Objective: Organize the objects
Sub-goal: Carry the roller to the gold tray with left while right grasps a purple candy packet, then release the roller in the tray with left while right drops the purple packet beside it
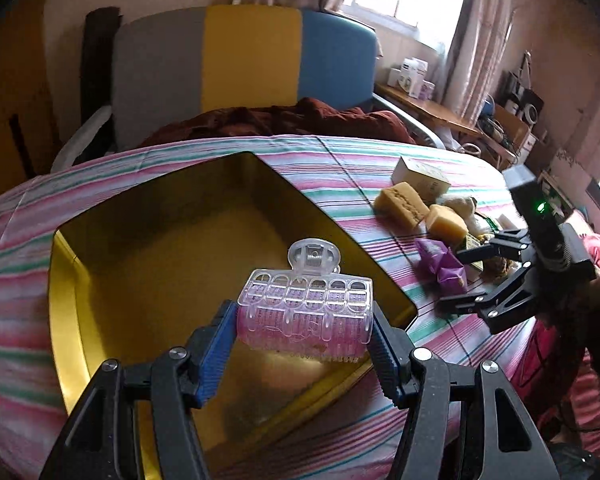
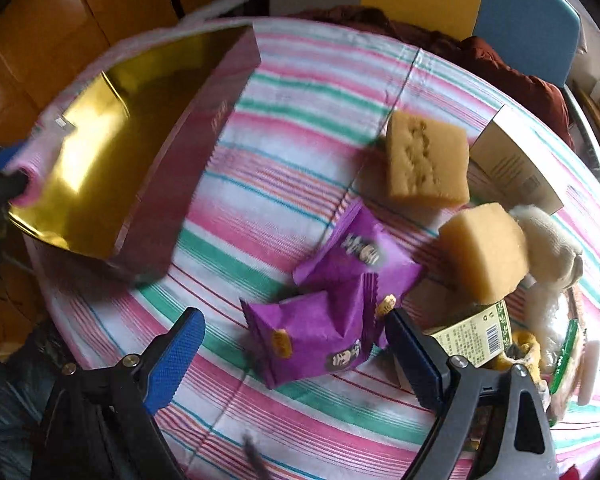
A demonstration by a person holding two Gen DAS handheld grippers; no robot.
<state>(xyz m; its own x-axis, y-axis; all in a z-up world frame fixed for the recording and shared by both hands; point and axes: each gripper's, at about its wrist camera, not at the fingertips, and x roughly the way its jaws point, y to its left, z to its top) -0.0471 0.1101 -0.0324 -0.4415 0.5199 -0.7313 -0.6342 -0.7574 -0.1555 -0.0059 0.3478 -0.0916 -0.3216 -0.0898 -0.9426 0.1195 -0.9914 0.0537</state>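
Purple snack packets (image 2: 332, 300): showing a cartoon face and printing too blurred to read.
Green-and-cream packet (image 2: 476, 338): carrying a barcode and small print, unreadable.
Cream box (image 2: 516, 168): bearing fine print, illegible.

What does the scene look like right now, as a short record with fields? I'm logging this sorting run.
left tongs: shut on pink hair roller, held over the box
box: open, gold inside, nothing seen in it
right tongs: open, either side of the purple packets
surface: striped cloth
other items: two sponges, plush toy, carton
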